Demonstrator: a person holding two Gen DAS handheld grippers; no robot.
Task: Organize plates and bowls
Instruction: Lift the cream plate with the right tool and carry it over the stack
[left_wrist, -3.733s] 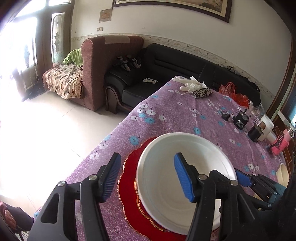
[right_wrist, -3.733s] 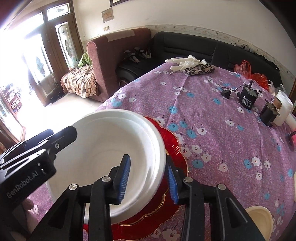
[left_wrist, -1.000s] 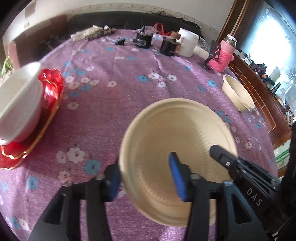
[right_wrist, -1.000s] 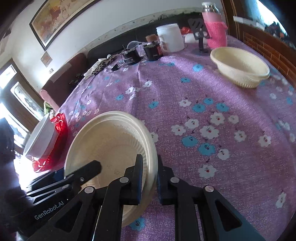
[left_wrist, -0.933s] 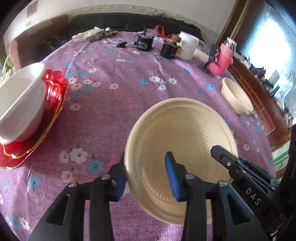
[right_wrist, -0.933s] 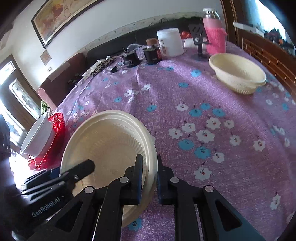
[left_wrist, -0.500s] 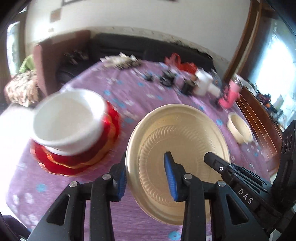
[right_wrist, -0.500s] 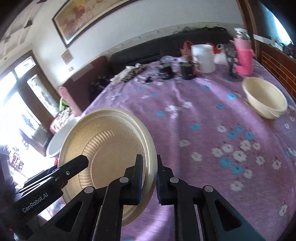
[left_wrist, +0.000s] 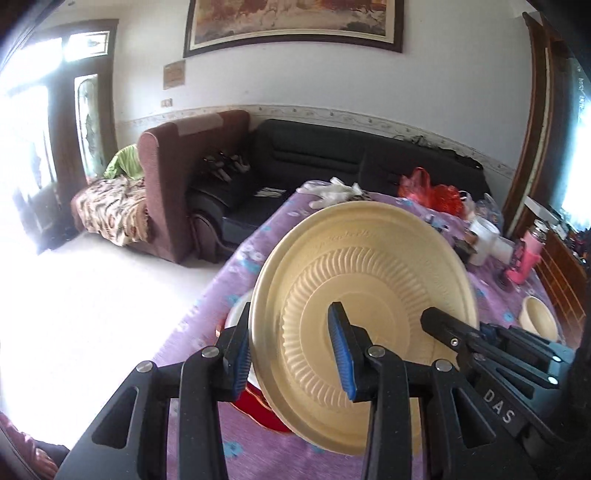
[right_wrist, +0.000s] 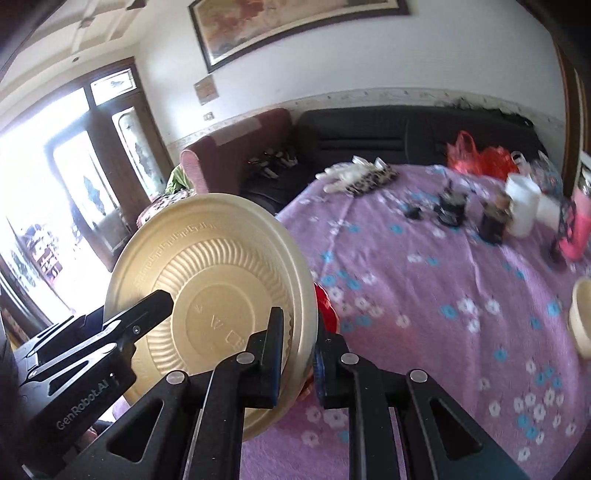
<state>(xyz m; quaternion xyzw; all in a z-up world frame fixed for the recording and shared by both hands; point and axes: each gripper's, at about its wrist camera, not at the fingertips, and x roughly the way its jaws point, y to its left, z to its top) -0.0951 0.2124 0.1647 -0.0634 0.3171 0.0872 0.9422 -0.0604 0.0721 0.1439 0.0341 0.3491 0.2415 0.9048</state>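
Observation:
A tan ribbed plate (left_wrist: 373, 280) is held in the air, tilted steeply, over the purple flowered table. My left gripper (left_wrist: 291, 350) is shut on its left rim, one finger on each face. My right gripper (right_wrist: 297, 343) is shut on the opposite rim of the same plate (right_wrist: 214, 280). Behind and below the plate, a sliver of the white bowl (left_wrist: 236, 314) and of the red plate (left_wrist: 255, 400) under it shows. The red plate's edge also shows in the right wrist view (right_wrist: 327, 308). They are mostly hidden.
A second tan bowl (left_wrist: 537, 319) sits at the table's right side, also in the right wrist view (right_wrist: 581, 321). A pink bottle (right_wrist: 574, 229), white tub (right_wrist: 522, 206), dark jars (right_wrist: 493, 219) and gloves (right_wrist: 351, 175) crowd the far end. A sofa and armchair stand beyond the table.
Both grippers have carried the tan plate from the right part of the table leftward, over the white bowl and red plate, and tipped it up more steeply. Both grips are unchanged.

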